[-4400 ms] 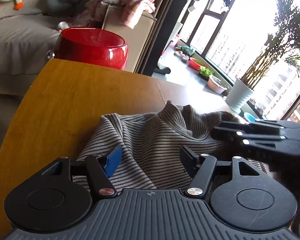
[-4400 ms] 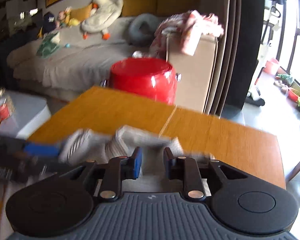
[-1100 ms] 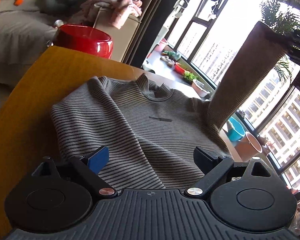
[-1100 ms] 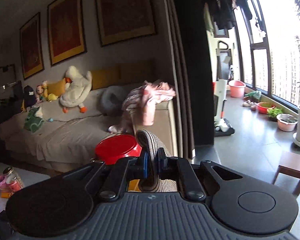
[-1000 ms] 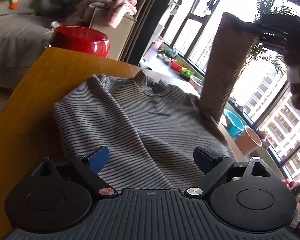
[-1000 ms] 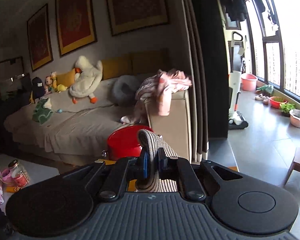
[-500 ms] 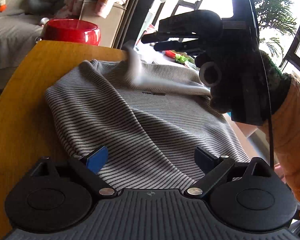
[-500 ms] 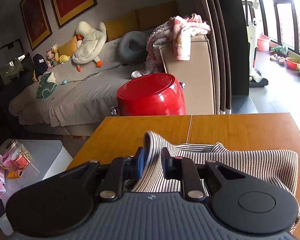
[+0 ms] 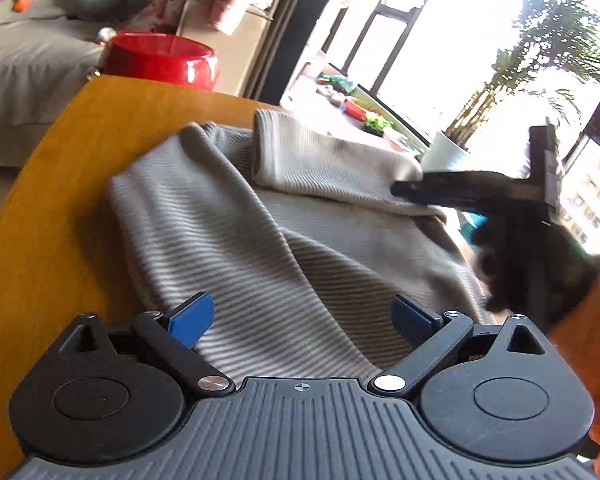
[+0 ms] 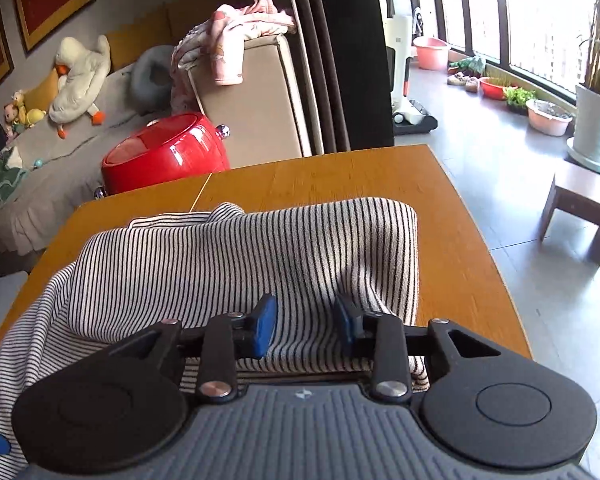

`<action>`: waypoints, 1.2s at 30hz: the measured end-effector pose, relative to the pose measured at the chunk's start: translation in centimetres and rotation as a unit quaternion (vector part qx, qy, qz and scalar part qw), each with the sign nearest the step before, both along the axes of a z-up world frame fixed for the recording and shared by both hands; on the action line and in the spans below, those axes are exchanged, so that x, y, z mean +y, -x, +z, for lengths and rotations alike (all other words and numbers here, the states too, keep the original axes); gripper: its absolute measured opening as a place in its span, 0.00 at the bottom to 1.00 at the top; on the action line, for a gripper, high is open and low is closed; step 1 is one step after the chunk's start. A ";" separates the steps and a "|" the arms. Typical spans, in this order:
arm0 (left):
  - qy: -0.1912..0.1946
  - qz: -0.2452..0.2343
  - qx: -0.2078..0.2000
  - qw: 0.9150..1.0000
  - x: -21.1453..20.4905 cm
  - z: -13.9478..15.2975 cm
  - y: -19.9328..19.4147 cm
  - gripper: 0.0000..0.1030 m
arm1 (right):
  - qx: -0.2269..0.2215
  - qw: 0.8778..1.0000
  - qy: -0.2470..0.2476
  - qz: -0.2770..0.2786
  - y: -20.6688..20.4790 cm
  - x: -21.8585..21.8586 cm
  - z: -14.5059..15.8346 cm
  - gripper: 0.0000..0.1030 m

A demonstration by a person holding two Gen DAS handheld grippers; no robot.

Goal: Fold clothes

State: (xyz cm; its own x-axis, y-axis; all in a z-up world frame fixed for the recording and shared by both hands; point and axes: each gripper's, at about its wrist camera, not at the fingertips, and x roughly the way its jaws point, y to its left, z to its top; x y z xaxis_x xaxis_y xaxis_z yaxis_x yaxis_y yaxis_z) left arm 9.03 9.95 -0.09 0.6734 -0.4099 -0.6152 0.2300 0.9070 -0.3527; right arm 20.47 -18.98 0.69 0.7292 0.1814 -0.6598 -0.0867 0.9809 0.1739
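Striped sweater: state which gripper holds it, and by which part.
Neither. The left gripper and right gripper are open over the striped sweater, its sleeve released across the chest.

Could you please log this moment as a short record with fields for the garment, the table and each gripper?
garment: striped sweater lying on the table, one sleeve folded across its body
surface: wooden table
left gripper: open, over the sweater's near edge, holding nothing
right gripper: open, fingers apart above the sweater
background: red pot beyond the table's far edge
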 end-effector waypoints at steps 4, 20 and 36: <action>-0.003 0.028 -0.002 1.000 0.9 0.6 -0.4 0.96 | 0.057 0.983 -0.114 0.133 5.5 2.4 2.3 0.33; 0.008 0.072 -0.005 0.997 2.2 1.9 -0.4 0.96 | 0.199 0.925 -0.280 0.165 9.0 9.0 -2.5 0.11; 0.023 0.112 0.004 0.993 3.6 1.9 -1.9 0.96 | -0.114 0.981 -0.091 0.130 1.0 4.2 12.9 0.00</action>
